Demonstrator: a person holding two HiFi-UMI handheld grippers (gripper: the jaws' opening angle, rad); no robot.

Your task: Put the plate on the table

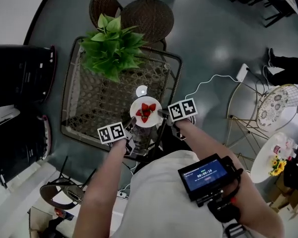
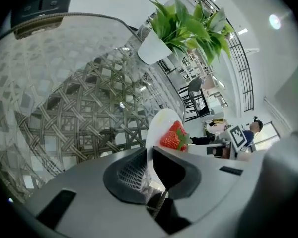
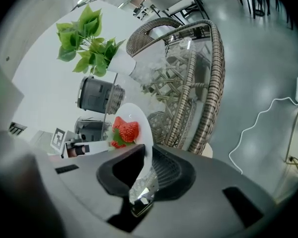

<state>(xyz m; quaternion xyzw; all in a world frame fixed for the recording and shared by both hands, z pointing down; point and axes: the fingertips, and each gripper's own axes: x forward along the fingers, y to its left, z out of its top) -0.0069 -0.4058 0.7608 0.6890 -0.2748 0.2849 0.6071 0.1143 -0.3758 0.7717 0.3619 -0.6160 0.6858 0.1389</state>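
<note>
A small white plate [image 1: 146, 113] with a few strawberries [image 1: 146, 111] hangs over the near part of the glass-topped wicker table [image 1: 89, 108]. Both grippers hold it by the rim. My left gripper [image 1: 130, 127] is shut on the plate's near-left edge, and my right gripper [image 1: 163, 114] is shut on its right edge. In the left gripper view the plate [image 2: 161, 128] stands edge-on between the jaws with a strawberry [image 2: 173, 137] on it. The right gripper view shows the same plate [image 3: 134, 128] pinched between the jaws, strawberries [image 3: 125, 131] just beyond them.
A potted green plant [image 1: 111, 46] stands at the table's far side, and a small white round thing [image 1: 141, 90] lies just beyond the plate. A round wicker seat [image 1: 146, 16] is behind the table. A white cable [image 1: 208, 83] runs over the floor at right.
</note>
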